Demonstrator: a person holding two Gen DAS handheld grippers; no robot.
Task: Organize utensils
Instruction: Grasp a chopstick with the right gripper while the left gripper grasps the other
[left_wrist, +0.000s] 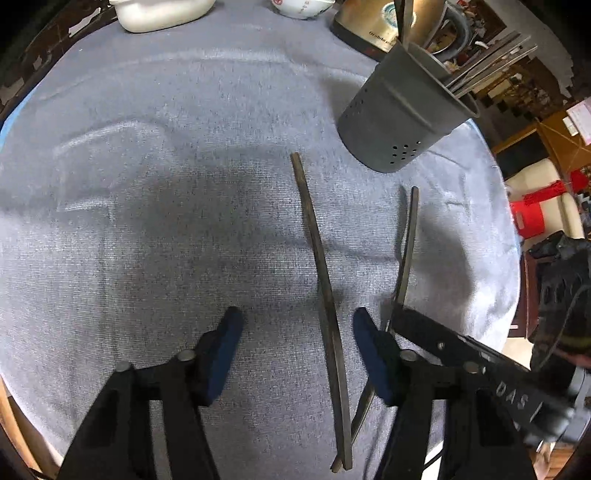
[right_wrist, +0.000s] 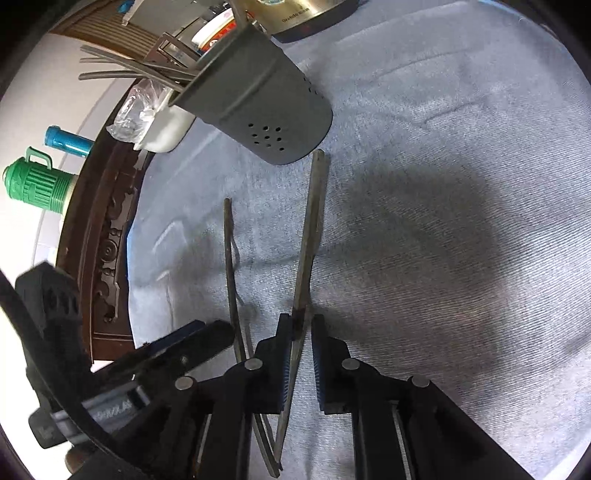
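Observation:
Two dark chopsticks are on the grey-blue cloth (left_wrist: 147, 229). One chopstick (left_wrist: 321, 266) lies flat between the blue pads of my left gripper (left_wrist: 295, 317), nearer the right pad and touching neither; that gripper is open. To its right, my right gripper (right_wrist: 301, 326) is shut on the second chopstick (right_wrist: 312, 229), which points towards the grey perforated utensil holder (right_wrist: 258, 107). The holder (left_wrist: 399, 114) stands just beyond both chopsticks with several more chopsticks in it. The flat chopstick (right_wrist: 231, 258) also shows in the right wrist view, left of the held one.
A white container (left_wrist: 162, 14), a bowl (left_wrist: 299, 7) and a gold kettle (left_wrist: 384, 26) line the table's far side. The carved dark table edge (right_wrist: 107, 240) runs close to the holder, with a green flask (right_wrist: 33, 181) and a blue bottle (right_wrist: 70, 142) beyond.

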